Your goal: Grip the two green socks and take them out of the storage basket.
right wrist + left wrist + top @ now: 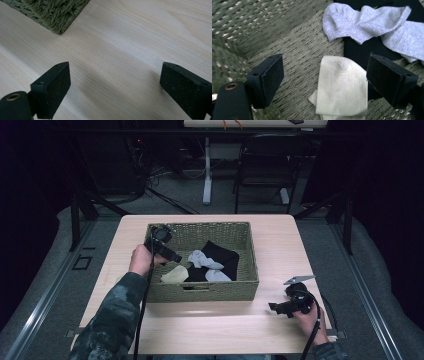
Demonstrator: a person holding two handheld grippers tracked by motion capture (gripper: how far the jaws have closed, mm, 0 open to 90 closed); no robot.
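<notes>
Tongs in the left hand reach into the left side of a green woven basket. That left gripper has its two black jaws spread wide, holding nothing. Between the jaws, in the left gripper view, lies a pale yellow sock on the basket floor. It is close to the right jaw but I cannot tell if it touches it. Just past it, farther in, lie two grey socks on top of a black cloth.

The right gripper is held in the right hand over the near right part of the wooden table. Its jaws are spread wide too, with only bare wood between them. A corner of the basket shows at the far left in the right gripper view.

In the high view the basket sits in the middle of the table. The socks lie in its near half, the yellow one at the left. A sleeve with a dark blotchy pattern covers the left arm. Beyond the table stands a dark chair.
</notes>
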